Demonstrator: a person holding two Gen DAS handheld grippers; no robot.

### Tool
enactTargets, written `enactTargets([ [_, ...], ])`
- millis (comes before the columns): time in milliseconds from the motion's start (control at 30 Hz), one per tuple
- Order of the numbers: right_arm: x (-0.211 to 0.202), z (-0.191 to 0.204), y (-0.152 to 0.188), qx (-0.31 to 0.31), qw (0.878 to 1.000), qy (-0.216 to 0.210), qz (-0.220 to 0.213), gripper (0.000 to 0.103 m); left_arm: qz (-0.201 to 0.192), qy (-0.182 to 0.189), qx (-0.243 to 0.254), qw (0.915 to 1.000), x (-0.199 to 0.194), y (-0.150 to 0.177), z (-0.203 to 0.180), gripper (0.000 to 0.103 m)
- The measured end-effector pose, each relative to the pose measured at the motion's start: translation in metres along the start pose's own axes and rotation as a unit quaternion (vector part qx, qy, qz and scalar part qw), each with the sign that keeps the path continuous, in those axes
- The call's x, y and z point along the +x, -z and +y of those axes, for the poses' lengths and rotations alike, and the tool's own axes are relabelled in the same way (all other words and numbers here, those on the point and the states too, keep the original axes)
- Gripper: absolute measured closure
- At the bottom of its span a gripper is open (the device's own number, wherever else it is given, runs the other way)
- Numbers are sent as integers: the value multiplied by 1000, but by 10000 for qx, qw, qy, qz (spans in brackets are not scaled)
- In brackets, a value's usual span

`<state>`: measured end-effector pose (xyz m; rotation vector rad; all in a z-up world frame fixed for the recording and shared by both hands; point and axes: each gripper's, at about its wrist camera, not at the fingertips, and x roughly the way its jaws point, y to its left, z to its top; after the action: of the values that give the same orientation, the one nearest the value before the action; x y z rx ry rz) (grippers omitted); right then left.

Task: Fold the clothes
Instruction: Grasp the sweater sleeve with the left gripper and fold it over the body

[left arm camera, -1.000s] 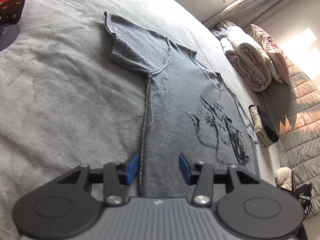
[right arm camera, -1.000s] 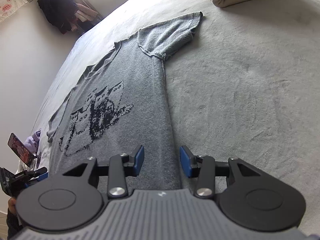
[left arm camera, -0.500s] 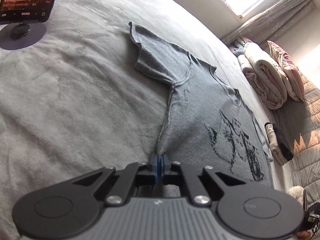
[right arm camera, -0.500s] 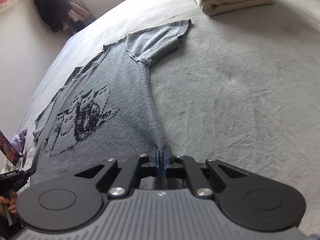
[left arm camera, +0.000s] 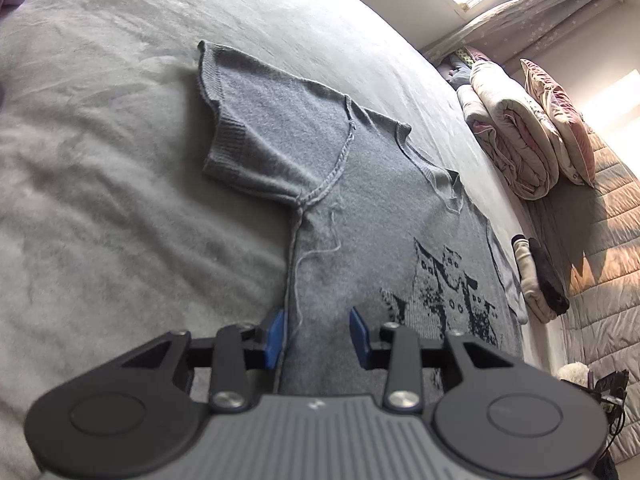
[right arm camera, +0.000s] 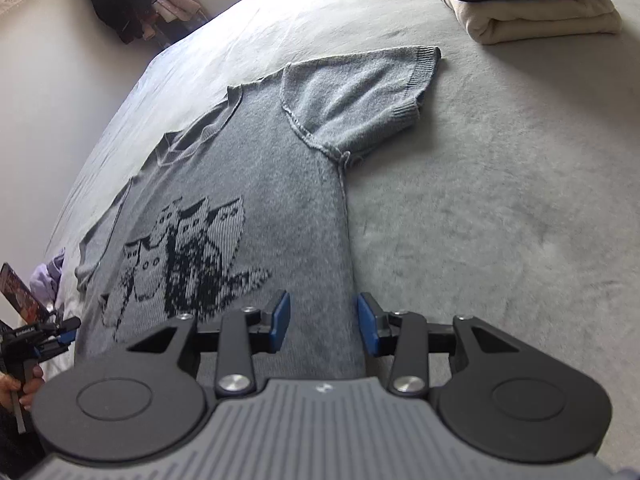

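Two grippers low in frame, left gripper [left arm camera: 316, 338] and right gripper [right arm camera: 323, 323] both opening, unclamped, over grey knit tee [left arm camera: 352, 200] side seams, flat on bed [left arm camera: 100, 200].

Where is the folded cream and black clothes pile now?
In the right wrist view, the folded pile lies at the top right on the grey bed, just beyond the sweater sleeve.

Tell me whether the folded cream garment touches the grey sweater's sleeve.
Apart. The right wrist view shows bare bedspread between the folded cream garment and the grey sweater's sleeve.
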<state>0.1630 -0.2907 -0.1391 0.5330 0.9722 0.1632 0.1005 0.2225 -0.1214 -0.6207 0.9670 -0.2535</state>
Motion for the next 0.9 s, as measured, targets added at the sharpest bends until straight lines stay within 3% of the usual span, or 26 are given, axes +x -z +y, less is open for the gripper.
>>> enactTargets([
  [167,19,-6,-24,376,9989,-140,-233,64,-201,-69,-258,9994,17,-21,0,71],
  [233,24,-6,-29,376,9988,-28,-314,83,-322,-147,-349,9988,20,-24,2,93],
  [267,25,-7,-30,343,9988,69,-337,97,-386,-293,-350,9982,20,-24,3,100],
  [467,22,-14,-33,486,9971,364,-465,99,-623,-727,-788,9923,14,-25,8,100],
  [567,23,-7,-36,141,9981,412,-430,92,-398,-649,-588,9954,15,-30,4,96],
  [633,23,-8,-39,69,9984,365,-430,87,-425,-526,-700,9952,13,-34,11,88],
  [700,23,-19,-43,377,9977,179,-531,69,-491,-303,-971,9936,13,-38,22,82],
  [767,25,-29,-47,768,9945,-63,-709,58,-567,-133,-1273,9901,14,-42,31,79],
  [833,26,-35,-52,980,9919,-124,-798,58,-511,-49,-1482,9876,14,-46,36,79],
  [900,24,-37,-57,1011,9917,-85,-787,58,-363,-185,-1370,9897,6,-50,32,76],
])
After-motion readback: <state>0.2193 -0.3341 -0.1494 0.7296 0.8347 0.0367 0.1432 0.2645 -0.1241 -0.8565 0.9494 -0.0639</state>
